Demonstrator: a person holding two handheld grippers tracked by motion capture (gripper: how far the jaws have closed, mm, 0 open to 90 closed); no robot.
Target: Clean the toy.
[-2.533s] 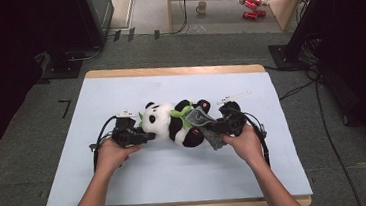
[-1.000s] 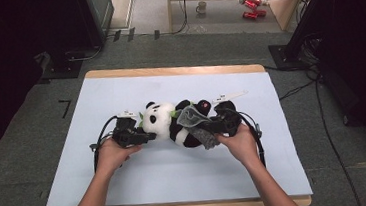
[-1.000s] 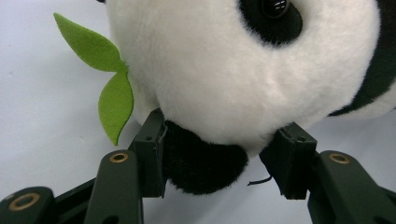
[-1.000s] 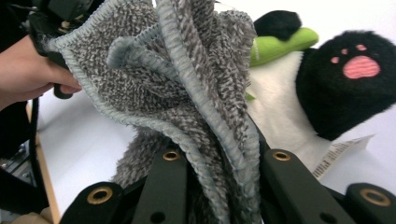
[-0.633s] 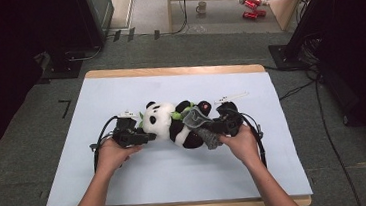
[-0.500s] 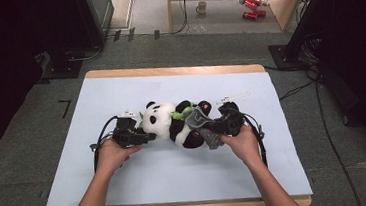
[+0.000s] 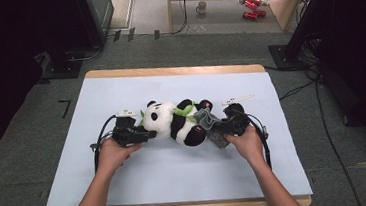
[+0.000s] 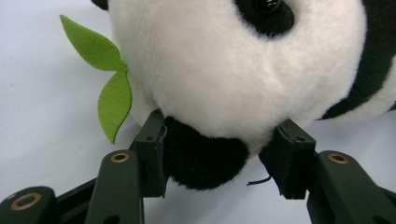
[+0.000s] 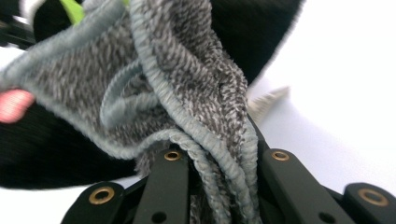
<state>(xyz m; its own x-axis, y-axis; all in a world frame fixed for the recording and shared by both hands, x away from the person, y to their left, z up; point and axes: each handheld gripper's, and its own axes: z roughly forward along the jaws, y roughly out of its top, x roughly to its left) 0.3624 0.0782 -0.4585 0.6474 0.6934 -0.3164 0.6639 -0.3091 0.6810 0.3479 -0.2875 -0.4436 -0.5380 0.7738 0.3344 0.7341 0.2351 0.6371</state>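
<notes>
Left gripper (image 8: 219, 154) clamps the plush panda (image 7: 175, 122) by its head; right gripper (image 9: 215, 163) is closed on the grey knitted garment (image 9: 154, 88) against its legs.

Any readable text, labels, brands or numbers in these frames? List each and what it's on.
None readable.
Red cans on the floor beyond the table: print too small and blurred to read.
Mug on the floor: no legible marking.
Plush panda, grey knit cloth, left tongs, right tongs: no tag, label or lettering in view, only plain brass rivets on the jaws.
</notes>
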